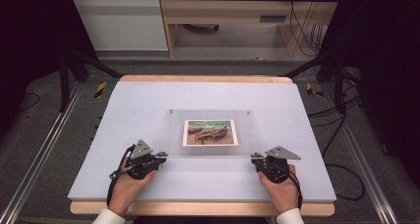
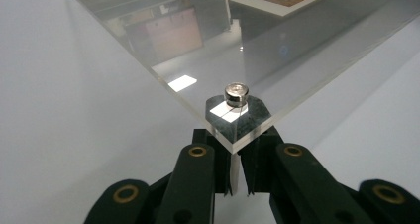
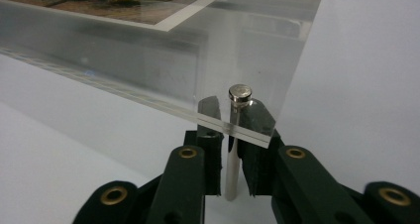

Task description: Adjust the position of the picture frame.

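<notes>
A clear acrylic panel lies raised on the pale table, with a picture of boats on a beach under its middle. Short metal posts with round caps hold its corners. My left gripper reaches under the near left corner, its jaws closed against the post below the cap. At the near right corner, my right gripper has its jaws pressed on the post beneath the cap. The picture shows through the panel in the right gripper view.
The pale mat covers a wooden table. Black frame legs stand at the far left and right. Cables trail over the floor on the right, and a cabinet stands behind the table.
</notes>
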Available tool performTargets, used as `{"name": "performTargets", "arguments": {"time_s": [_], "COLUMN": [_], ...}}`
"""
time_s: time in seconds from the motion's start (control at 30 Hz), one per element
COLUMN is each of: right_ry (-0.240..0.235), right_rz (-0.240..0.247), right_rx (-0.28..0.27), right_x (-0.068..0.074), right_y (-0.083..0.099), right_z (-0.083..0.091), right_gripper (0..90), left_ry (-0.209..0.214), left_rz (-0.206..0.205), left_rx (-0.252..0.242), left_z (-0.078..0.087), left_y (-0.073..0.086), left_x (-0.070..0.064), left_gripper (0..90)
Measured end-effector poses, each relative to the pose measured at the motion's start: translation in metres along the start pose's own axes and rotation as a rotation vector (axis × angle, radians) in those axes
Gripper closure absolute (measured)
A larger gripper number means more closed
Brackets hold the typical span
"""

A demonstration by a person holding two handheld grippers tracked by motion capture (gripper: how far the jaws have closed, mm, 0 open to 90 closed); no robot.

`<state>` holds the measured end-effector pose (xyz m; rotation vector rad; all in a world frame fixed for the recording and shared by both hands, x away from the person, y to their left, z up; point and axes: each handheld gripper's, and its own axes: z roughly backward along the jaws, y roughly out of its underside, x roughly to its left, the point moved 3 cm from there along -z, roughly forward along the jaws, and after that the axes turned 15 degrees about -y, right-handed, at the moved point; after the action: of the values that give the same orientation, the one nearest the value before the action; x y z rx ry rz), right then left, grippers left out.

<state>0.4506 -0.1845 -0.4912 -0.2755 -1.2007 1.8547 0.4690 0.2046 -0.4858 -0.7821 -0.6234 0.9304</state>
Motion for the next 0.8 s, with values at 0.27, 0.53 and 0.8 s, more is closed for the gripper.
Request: {"name": "performTargets", "arguments": {"time_s": [0.27, 0.53, 0.8], "right_ry": [-0.014, -0.021, -0.01], "right_rz": [-0.024, 0.0, -0.003], "right_rx": [0.02, 0.016, -0.017], "right_x": [-0.002, 0.002, 0.003], "right_y": [0.002, 0.002, -0.002], "right_z": [0.005, 0.012, 0.022], "right_gripper": [40.6, 21.9, 12.1], "left_ry": [0.005, 0.058, 0.077], "left_rz": [-0.003, -0.012, 0.046], "left_rx": [-0.008, 0.025, 0.001], "left_z": [0.001, 0.005, 0.012], "left_y": [-0.003, -0.001, -0.004], "left_x": [-0.001, -0.006, -0.003], "left_gripper": [52.0, 25.5, 8.0]}}
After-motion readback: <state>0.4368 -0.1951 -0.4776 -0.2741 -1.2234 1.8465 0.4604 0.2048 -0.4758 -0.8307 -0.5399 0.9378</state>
